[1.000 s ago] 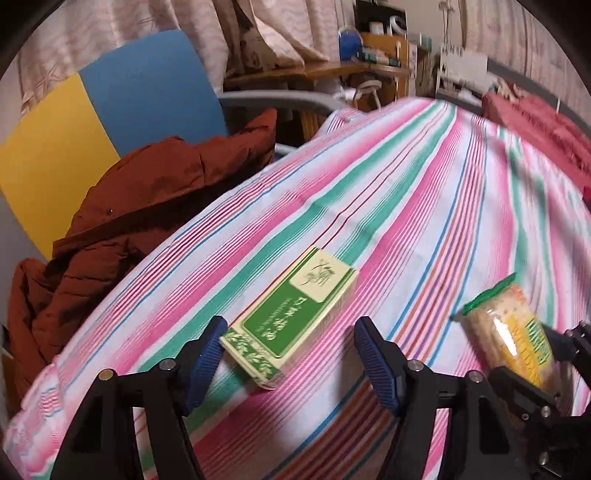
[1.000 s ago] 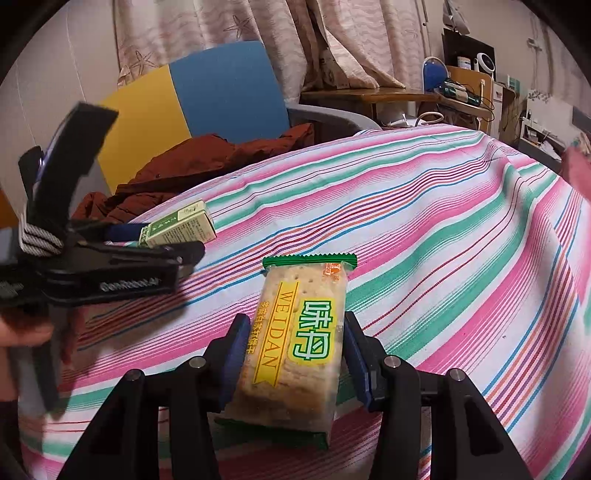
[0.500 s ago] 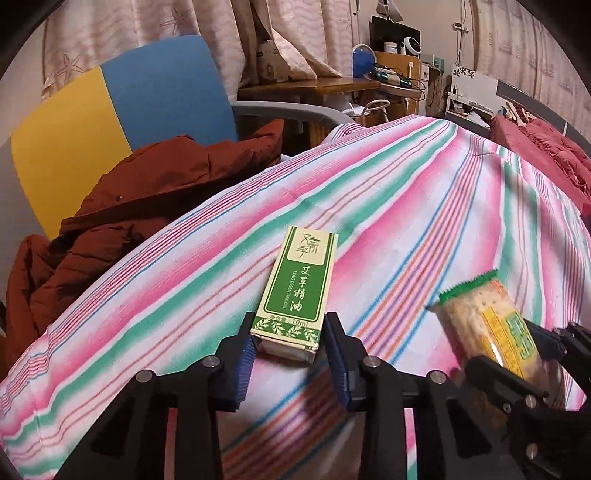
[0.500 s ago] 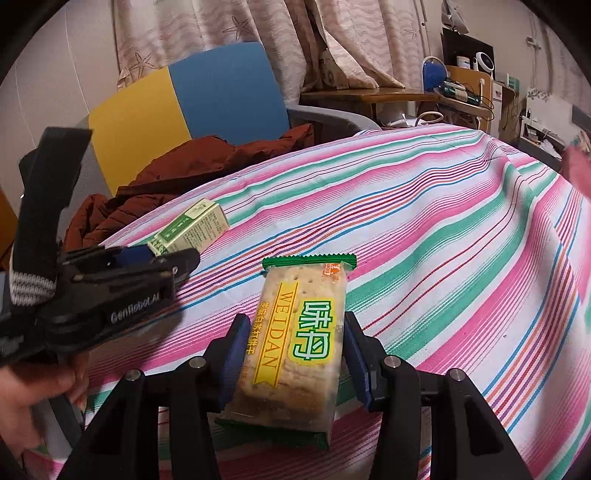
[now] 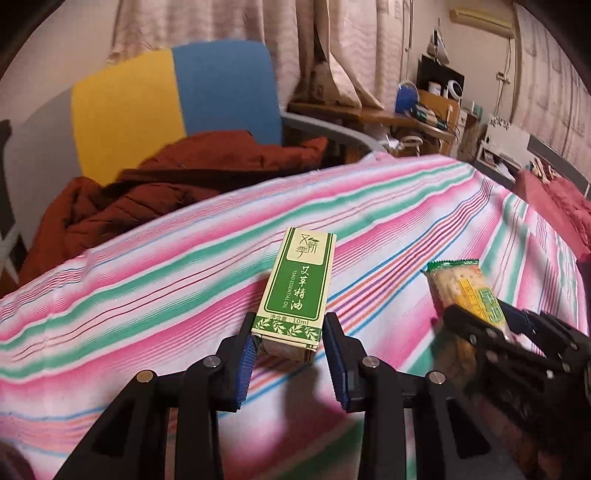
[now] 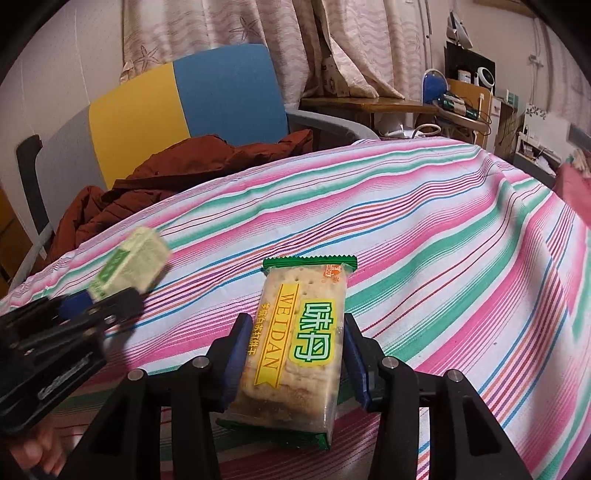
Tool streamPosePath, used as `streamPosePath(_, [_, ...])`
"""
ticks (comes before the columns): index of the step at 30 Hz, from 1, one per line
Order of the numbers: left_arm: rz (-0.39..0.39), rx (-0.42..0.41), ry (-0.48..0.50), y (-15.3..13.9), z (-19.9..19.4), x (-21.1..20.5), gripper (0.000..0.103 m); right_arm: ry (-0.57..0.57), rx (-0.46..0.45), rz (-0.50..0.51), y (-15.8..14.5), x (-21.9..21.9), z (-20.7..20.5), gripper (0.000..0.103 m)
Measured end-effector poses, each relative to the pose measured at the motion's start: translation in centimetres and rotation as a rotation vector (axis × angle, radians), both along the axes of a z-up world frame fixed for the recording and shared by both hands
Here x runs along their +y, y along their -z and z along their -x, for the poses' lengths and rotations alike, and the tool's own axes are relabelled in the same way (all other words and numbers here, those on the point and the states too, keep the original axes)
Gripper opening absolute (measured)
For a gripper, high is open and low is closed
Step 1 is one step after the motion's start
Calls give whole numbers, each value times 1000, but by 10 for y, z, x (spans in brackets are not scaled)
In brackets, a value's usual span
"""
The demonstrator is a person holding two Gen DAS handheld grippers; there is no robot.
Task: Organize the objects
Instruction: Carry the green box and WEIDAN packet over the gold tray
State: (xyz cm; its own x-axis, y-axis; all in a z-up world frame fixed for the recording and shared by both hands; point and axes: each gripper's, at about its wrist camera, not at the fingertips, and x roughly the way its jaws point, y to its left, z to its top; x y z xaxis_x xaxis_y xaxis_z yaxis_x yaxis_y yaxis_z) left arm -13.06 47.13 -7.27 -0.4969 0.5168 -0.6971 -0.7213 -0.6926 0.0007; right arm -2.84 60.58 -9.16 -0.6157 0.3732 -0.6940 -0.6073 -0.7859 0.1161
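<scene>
Left gripper (image 5: 288, 334): a second ago its jaws stood wide, either side of the green box (image 5: 300, 290) lying flat on the striped cloth (image 5: 147, 295). Now the blue pads are clamped on the box's near end, and the box points straight ahead instead of lying askew. In the right wrist view the box (image 6: 129, 267) is blurred and appears raised off the cloth, near the table's left edge.

Right gripper (image 6: 295, 354): unchanged over the second, jaws at narrow width gripping the cracker packet (image 6: 295, 343) by its long sides. Packet's far end points toward the table's far edge; whether its underside touches the cloth cannot be told.

Surroundings: rust-red jacket (image 5: 166, 192) heaped on a blue-and-yellow chair (image 5: 166, 99) beyond the far-left edge. Cluttered wooden desk (image 6: 369, 105) and curtains (image 6: 240, 26) behind. Cloth between box and packet bare. A hand (image 6: 33, 450) shows at the lower left, behind the left gripper.
</scene>
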Motion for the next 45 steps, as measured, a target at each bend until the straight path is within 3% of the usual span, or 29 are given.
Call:
streamPosePath(3, [-20,34,-13,-4,-16,-15,35,16,9,-14,-2,-1,-3,48])
streamPosePath(21, [-70,66,-50,-8,-73,-87,35,-1,26,-163,-24,-38,-18,48])
streamPosePath(35, [-82,147,-12,-14,-128,-126,35,-89,41,-116,-36,-87,-52,48])
streamPosePath(39, [-126,115,-24,-21,-138,-144,35,-142,38,-108,-42,-109,-62,48])
streamPosePath(45, [-162,4,-36,-23,-155,-183,35,-195,66,-75,-55,-135,-76,48])
